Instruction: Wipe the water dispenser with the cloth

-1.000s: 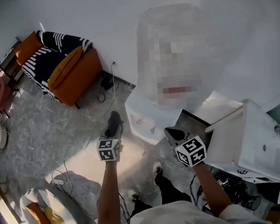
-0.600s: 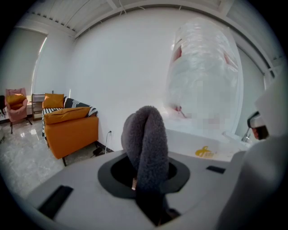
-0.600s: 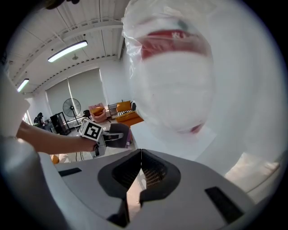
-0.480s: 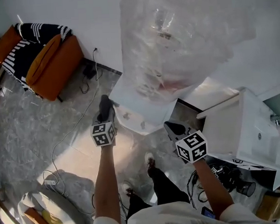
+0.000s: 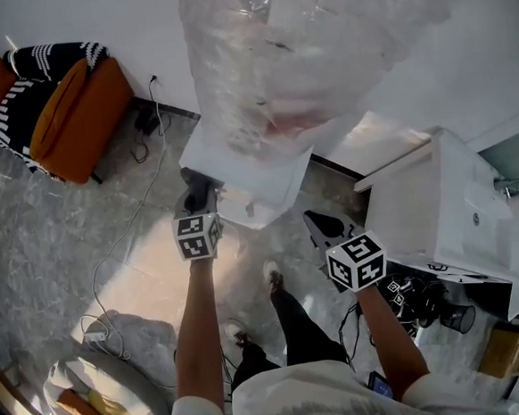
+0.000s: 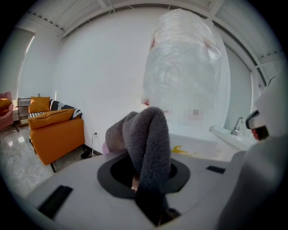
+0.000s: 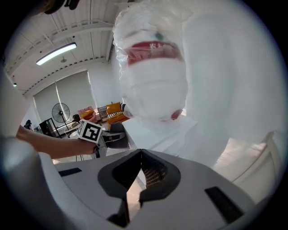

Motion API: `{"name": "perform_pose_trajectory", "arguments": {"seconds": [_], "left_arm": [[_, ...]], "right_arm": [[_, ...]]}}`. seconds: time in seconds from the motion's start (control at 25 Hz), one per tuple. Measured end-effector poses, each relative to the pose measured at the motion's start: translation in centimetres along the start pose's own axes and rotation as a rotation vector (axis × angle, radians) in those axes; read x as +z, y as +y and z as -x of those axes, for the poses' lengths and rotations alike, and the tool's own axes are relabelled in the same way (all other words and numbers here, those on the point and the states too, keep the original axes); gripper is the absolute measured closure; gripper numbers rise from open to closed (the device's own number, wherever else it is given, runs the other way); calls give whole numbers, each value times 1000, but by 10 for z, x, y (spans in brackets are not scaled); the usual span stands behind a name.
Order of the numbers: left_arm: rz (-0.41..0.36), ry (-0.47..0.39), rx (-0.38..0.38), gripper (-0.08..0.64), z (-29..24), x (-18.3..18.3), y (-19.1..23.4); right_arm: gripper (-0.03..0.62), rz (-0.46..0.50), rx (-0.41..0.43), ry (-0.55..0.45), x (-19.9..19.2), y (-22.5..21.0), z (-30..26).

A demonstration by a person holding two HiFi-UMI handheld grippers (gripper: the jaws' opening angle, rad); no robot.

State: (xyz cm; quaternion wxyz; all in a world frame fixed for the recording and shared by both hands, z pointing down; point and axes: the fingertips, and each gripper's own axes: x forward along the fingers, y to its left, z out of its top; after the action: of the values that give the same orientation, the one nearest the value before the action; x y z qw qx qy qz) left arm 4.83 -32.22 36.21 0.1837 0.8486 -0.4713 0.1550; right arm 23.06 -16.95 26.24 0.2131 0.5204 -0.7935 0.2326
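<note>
With the left hand-held gripper (image 5: 196, 191) clamped on the grey cloth (image 6: 145, 143) just beside the front of the white water dispenser (image 5: 243, 163), and the right hand-held gripper (image 5: 318, 228) closed on nothing, wiping looks barely started, with nearly every surface left.

Grey cloth (image 6: 148, 143), white water dispenser (image 5: 240, 181), orange sofa (image 5: 77, 109), black-and-white striped throw (image 5: 16, 98)

I see orange sofa (image 5: 83, 126) against wall, striped throw (image 5: 20, 91) draped over it. Cable (image 5: 135, 223) trails across grey floor (image 5: 28, 220). White cabinet (image 5: 440, 224) at right.
</note>
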Motion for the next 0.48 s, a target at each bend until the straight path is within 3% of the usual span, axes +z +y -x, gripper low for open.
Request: {"name": "perform_pose_trajectory", "arguments": {"seconds": [0.48], "left_arm": [[-82, 70, -226, 488, 12, -20, -111]], "right_arm": [[578, -47, -68, -11, -21, 3, 40]]}}
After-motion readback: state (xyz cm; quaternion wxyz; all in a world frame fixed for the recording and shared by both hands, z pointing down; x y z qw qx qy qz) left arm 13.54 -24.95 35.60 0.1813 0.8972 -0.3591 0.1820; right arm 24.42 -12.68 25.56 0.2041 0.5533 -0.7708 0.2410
